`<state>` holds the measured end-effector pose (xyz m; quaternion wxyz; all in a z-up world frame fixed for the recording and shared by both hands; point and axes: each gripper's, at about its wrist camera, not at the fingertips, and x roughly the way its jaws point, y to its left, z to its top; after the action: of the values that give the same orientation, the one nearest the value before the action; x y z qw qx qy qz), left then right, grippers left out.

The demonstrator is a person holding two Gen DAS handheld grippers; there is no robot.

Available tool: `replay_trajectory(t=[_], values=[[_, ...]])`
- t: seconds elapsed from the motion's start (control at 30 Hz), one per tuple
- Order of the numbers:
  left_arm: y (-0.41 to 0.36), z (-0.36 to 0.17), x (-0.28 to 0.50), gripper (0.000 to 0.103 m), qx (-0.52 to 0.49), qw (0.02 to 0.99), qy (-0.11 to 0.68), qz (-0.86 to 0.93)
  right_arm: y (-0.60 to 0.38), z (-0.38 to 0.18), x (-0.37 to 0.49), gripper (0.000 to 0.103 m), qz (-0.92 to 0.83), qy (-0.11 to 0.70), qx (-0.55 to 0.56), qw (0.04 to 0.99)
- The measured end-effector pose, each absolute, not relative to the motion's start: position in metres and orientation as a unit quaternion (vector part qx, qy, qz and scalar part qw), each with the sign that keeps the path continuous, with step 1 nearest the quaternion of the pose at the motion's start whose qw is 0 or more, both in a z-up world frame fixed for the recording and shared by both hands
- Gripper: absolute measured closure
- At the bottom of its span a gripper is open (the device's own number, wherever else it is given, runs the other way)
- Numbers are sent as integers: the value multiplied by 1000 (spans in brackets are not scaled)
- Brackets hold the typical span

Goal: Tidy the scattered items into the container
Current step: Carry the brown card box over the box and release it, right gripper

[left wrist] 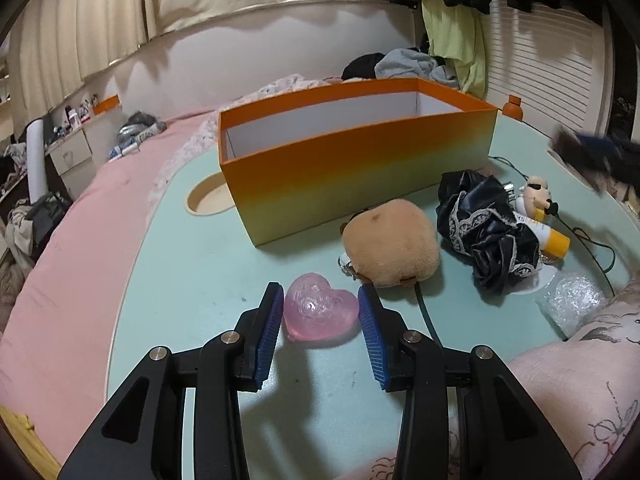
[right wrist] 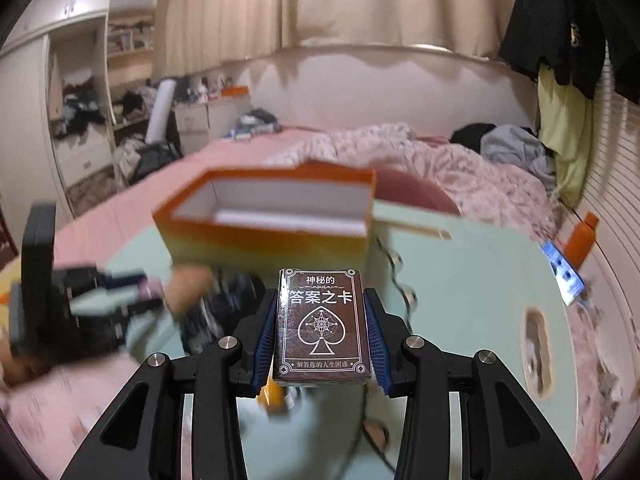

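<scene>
Two grabs are under way at once on the pale green table (left wrist: 192, 280). The right gripper (right wrist: 320, 332) is pinching a dark brown card box (right wrist: 320, 324) by its long sides, blue pads pressed flat against both edges, the box standing lengthwise along the fingers with its spade emblem facing up. It hangs clear of the tabletop, and the orange container (right wrist: 272, 216) lies straight ahead of it and a little to its left, open top showing the white lining. That is the relation the coming move turns on, as I read it: the box's long axis points toward the container's near wall, so carrying it forward over that rim and letting go should be enough. The left gripper (left wrist: 320, 312) sits low on the table with its pads bracketing a translucent pink heart (left wrist: 320, 312); both pads look to be touching the heart's lobes, though I can't tell how firmly they squeeze, and the heart rests on the table. From that hand the orange container (left wrist: 360, 160) is ahead and slightly right, well apart, with a tan plush toy (left wrist: 390, 244) lying between the two and just beside the container. Farther right lie a black satin scrunchie (left wrist: 486, 224) and a small figurine (left wrist: 536, 196), waiting their turn.
</scene>
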<state>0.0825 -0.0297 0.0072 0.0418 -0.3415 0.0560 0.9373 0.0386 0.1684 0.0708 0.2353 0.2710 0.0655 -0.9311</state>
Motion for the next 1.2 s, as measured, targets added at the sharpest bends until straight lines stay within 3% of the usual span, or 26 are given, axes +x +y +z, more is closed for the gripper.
replay_trajectory(t=[0.33,0.73,0.97,1.07,1.13,1.2], values=[[-36,8,85,63,-320,15,60,946,105,102,-36,63,-923,73,269,266],[-47,1,83,63,-325,-13,45,945,76,56,-77,63,-905,51,345,243],[-52,6,89,63,-306,31,21,951,80,51,-78,61,-908,45,343,236],[-52,8,91,63,-302,34,19,953,84,57,-73,53,-915,34,326,237],[-51,8,90,63,-301,33,22,953,93,67,-63,36,-924,20,301,236],[-51,8,91,63,-302,34,22,953,105,78,-50,27,-933,7,273,234]])
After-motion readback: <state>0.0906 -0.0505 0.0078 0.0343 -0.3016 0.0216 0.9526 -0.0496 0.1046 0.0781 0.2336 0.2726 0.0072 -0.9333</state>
